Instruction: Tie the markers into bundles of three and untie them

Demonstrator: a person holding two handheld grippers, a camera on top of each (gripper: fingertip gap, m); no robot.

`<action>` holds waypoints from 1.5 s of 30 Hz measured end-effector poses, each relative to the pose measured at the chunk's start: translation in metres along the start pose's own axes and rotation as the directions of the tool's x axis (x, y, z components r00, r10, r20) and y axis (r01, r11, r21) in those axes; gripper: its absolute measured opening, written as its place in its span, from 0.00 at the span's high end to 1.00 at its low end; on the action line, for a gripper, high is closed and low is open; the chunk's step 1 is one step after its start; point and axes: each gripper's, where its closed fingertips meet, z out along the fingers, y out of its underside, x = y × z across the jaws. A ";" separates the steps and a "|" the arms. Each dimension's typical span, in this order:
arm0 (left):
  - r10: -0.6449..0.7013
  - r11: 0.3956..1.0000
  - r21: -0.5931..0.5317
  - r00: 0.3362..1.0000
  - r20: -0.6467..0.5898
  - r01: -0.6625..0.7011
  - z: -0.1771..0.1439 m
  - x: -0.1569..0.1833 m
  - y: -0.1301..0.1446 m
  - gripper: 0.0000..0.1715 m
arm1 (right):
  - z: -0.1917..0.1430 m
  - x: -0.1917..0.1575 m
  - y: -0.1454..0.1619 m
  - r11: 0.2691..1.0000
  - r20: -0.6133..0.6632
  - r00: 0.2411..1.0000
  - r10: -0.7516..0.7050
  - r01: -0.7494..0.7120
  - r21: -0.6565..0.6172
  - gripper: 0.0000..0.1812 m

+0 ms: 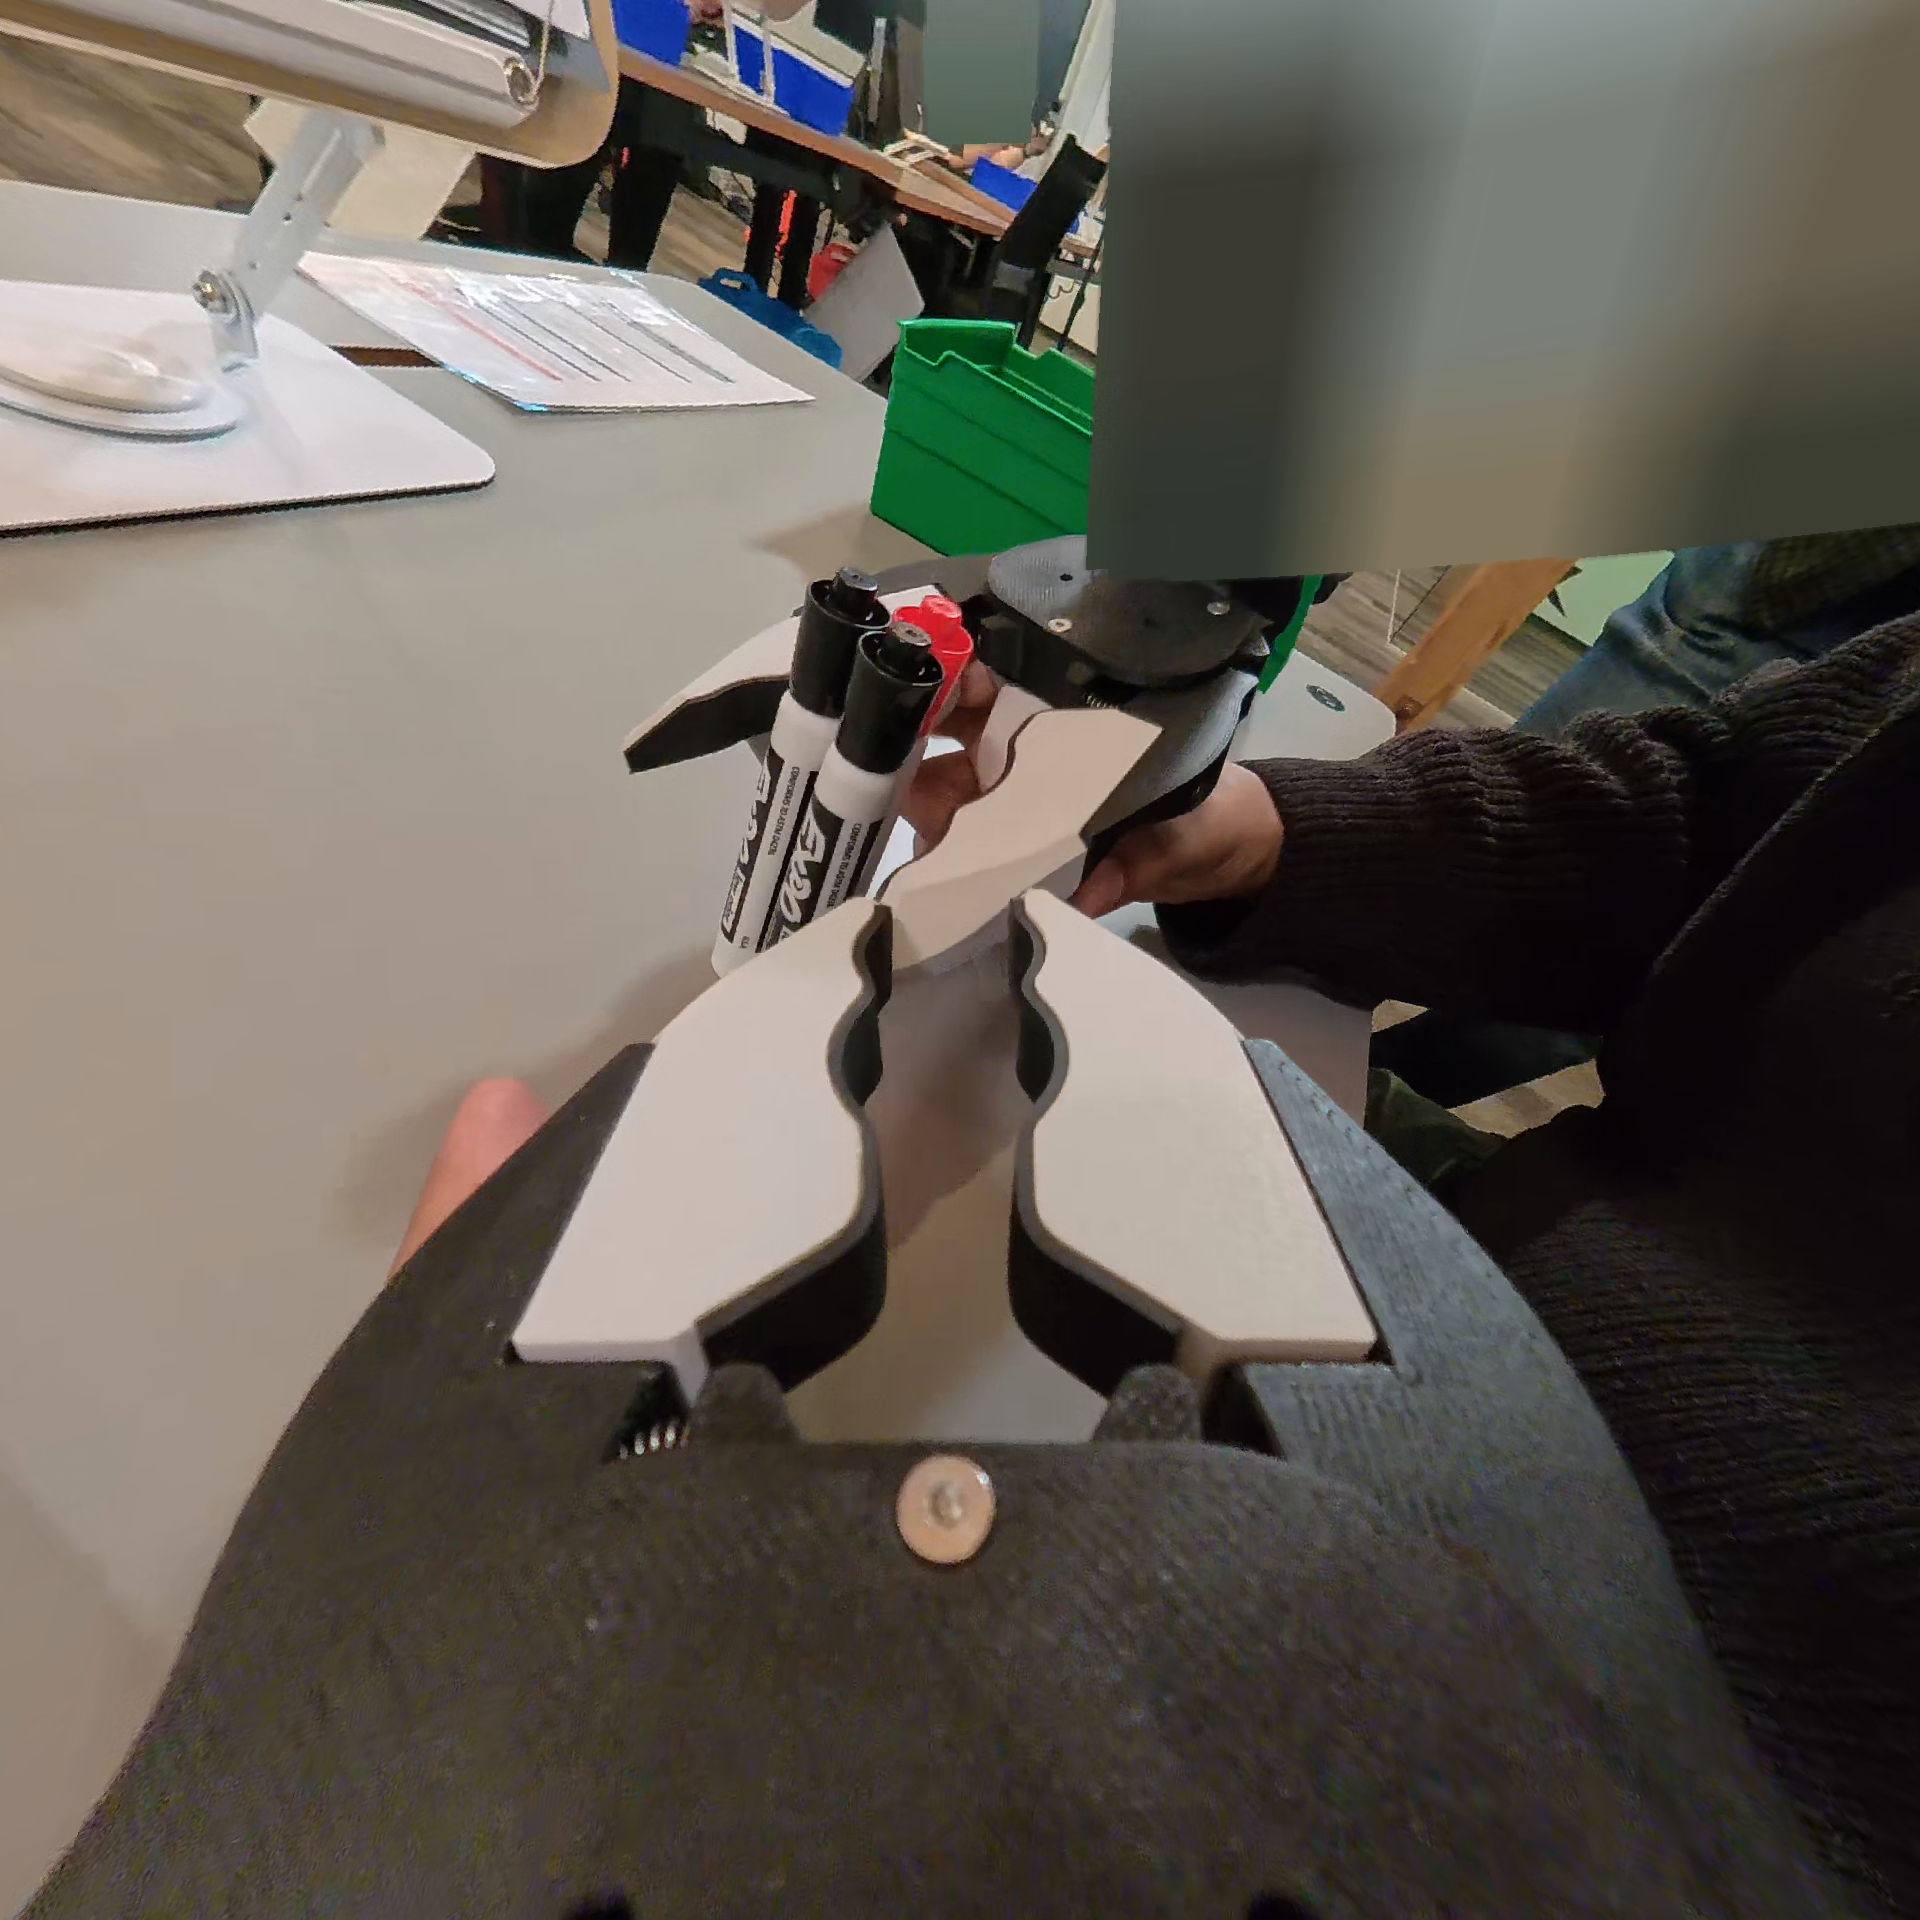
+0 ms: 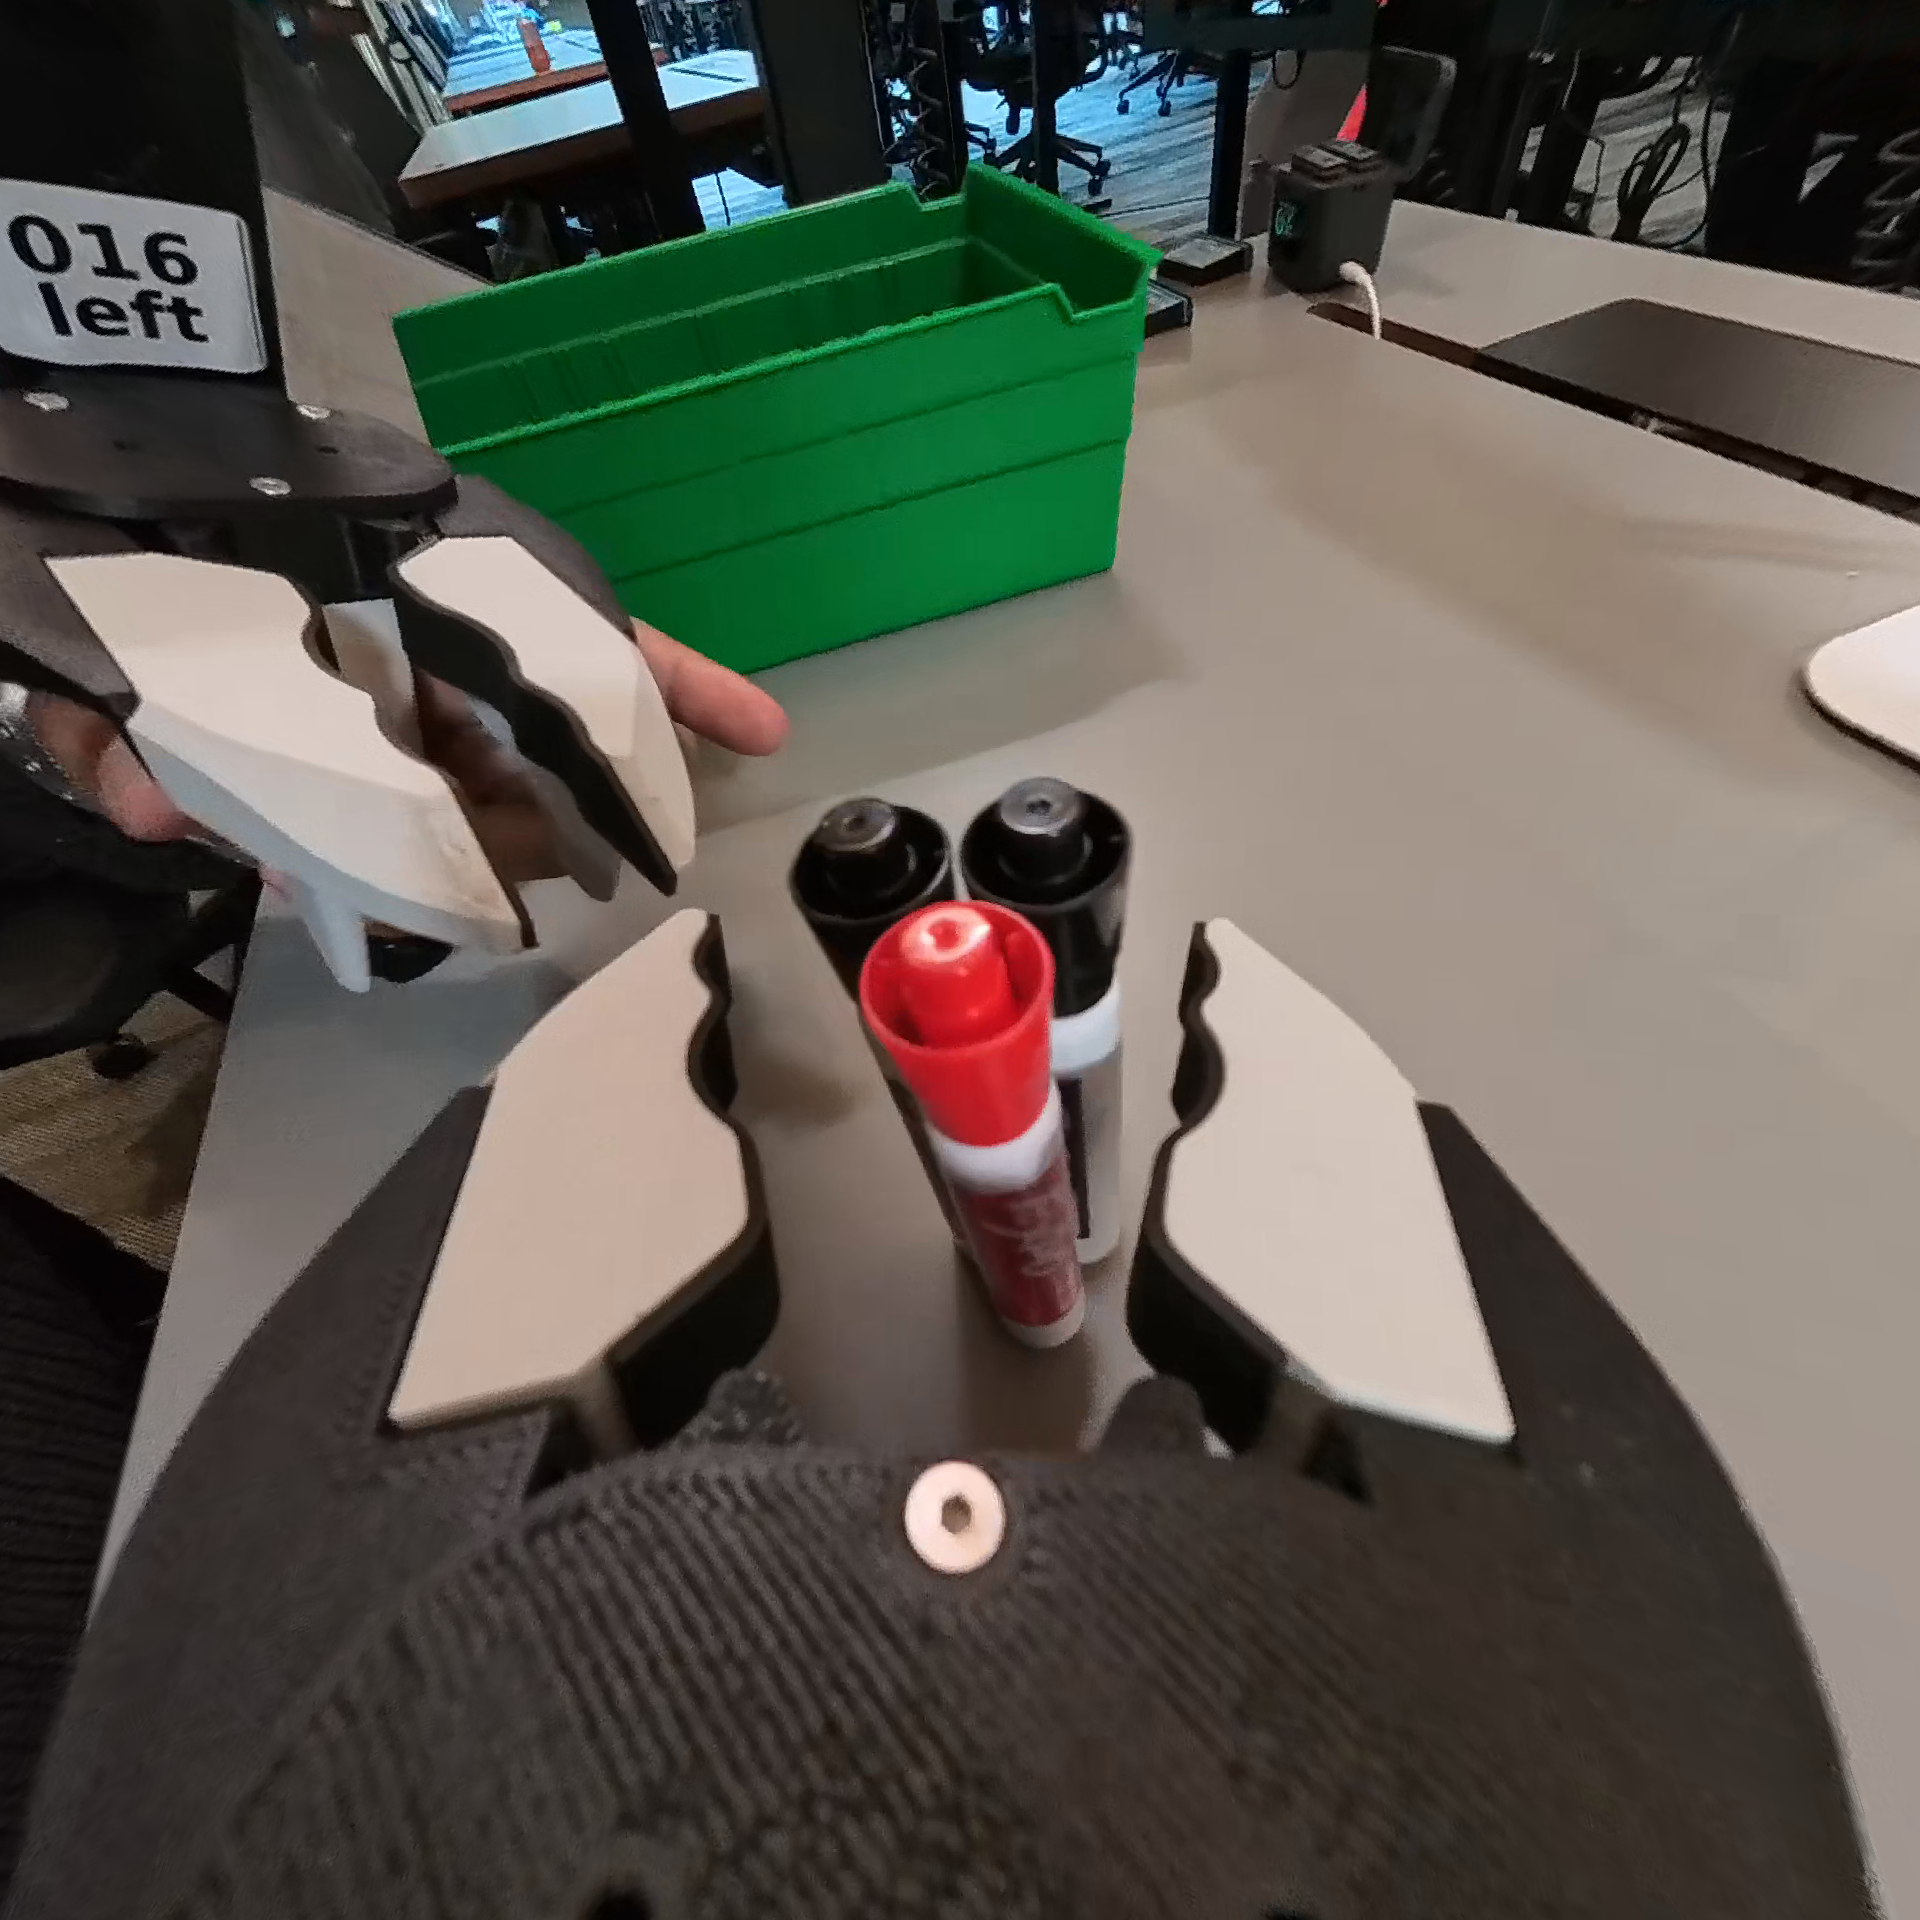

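Here three markers stand upright and close together on the grey table [image 2: 1455, 727]: two black markers [image 2: 1049, 935] side by side at the far side and one red marker [image 2: 977, 1122] in front of them, nearer to the camera in the right wrist view. Whether a band holds them together I cannot tell. The right gripper [image 2: 951, 956] is wide open, with one finger at each side of the group, and its fingers do not touch the markers. In the left wrist view the same group [image 1: 831, 790] leans a little, the red cap [image 1: 935, 639] showing behind the two black ones. The left gripper [image 1: 951, 914] is open only a little, with a narrow gap between its fingers, and holds nothing; its tips are just beside the near finger of the right gripper [image 1: 821, 810]. A green bin [image 2: 790, 436] stands on the table far behind the markers, well apart from them. At the far left of the left wrist view a white stand [image 1: 218, 312] rests on a white mat [image 1: 312, 457].
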 end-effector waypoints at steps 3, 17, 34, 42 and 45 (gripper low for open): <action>0.020 1.000 0.011 1.000 -0.016 -0.020 -0.001 0.004 -0.002 0.87 | 0.002 -0.002 -0.001 1.000 -0.005 1.000 -0.028 0.028 0.001 0.54; 0.014 0.998 0.064 1.000 -0.028 -0.012 -0.007 0.002 -0.010 0.88 | 0.000 0.005 0.000 0.977 0.008 0.977 -0.211 0.211 -0.015 0.56; 0.011 0.998 0.070 1.000 -0.021 -0.010 -0.007 0.000 -0.010 0.88 | 0.005 -0.001 0.000 0.939 0.136 0.930 -0.341 0.343 0.006 0.60; 0.006 0.997 0.077 1.000 -0.024 -0.004 -0.008 -0.001 -0.011 0.88 | 0.008 -0.002 0.003 0.937 0.145 0.928 -0.343 0.349 -0.018 0.60; 0.007 0.997 0.076 1.000 -0.026 -0.005 -0.008 0.000 -0.010 0.88 | 0.010 -0.001 0.004 0.936 0.144 0.928 -0.344 0.352 -0.029 0.60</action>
